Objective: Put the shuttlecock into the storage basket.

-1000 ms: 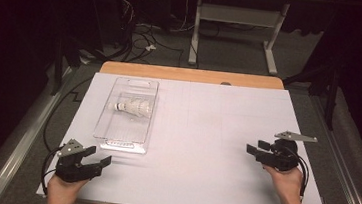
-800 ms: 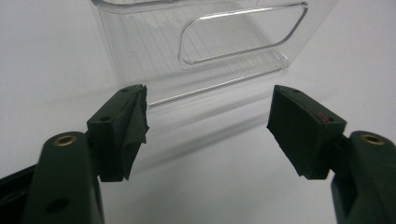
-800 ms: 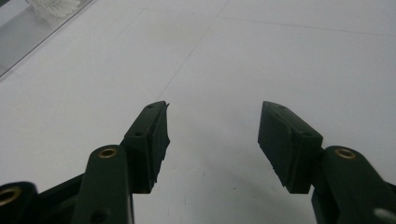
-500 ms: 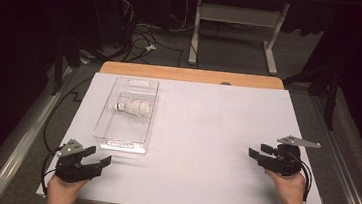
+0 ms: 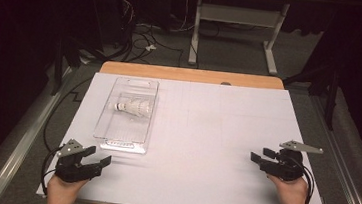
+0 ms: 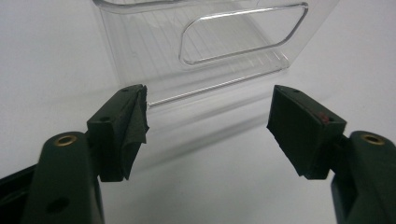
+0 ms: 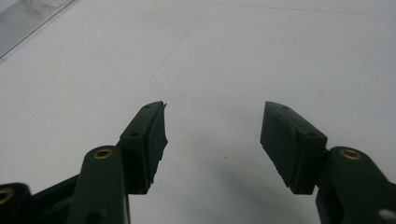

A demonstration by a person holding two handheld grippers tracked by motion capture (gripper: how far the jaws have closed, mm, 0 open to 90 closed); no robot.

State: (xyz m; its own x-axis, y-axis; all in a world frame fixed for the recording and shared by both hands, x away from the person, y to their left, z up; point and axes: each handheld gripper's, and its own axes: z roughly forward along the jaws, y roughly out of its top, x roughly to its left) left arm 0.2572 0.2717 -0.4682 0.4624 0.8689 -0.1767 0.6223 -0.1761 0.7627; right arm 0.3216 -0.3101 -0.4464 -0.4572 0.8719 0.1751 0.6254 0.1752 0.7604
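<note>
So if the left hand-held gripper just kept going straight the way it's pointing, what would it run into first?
Most likely the near end wall of the clear plastic box, the one with the handle cutout. The left hand-held gripper has open, empty jaws aimed at that wall, with bare white table between; depth is hard to judge.

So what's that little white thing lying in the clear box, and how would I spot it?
Start at the white table and look to its far left part, where a long clear tray lies. Inside it, toward the far end, a shuttlecock lies on its side. It is the one white, feathered cone there, with its round cork tip pointing left.
</note>
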